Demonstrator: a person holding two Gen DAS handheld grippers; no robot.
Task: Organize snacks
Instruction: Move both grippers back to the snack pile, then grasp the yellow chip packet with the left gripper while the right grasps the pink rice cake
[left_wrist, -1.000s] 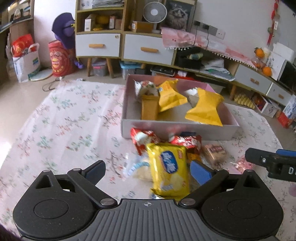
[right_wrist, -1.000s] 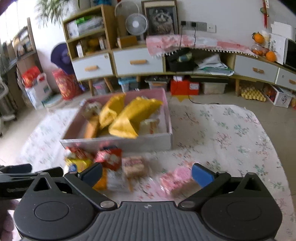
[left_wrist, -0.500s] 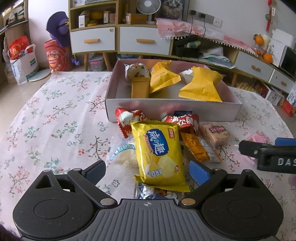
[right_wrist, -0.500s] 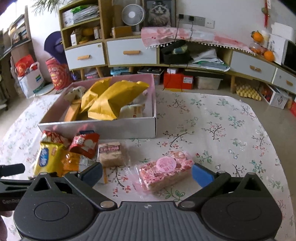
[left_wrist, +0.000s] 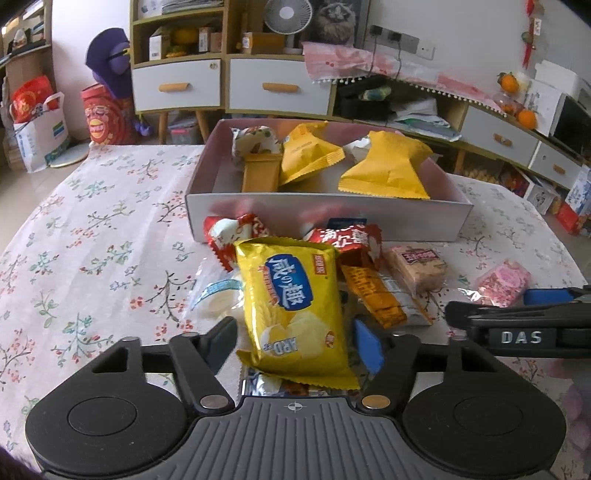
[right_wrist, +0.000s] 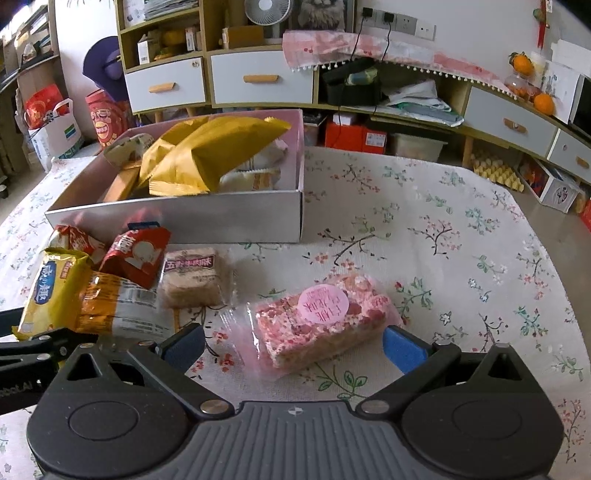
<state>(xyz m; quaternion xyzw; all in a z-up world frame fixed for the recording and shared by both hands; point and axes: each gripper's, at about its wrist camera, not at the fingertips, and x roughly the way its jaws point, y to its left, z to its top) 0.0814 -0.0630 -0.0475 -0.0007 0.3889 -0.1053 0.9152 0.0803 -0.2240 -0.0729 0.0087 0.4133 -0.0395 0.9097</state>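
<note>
Yellow crisp packet (left_wrist: 295, 306) lies on the near side of the pile before the box (left_wrist: 325, 218), between the fingers of the left gripper (left_wrist: 295, 341), whose jaws have just been closing around it, pads seemingly not yet pressing. The puffy bag could slip or crush.

From the right wrist, the right gripper (right_wrist: 293, 349) stands wide around the pink rice cake (right_wrist: 325, 317); its loose wrapper may be nipped instead.
</note>
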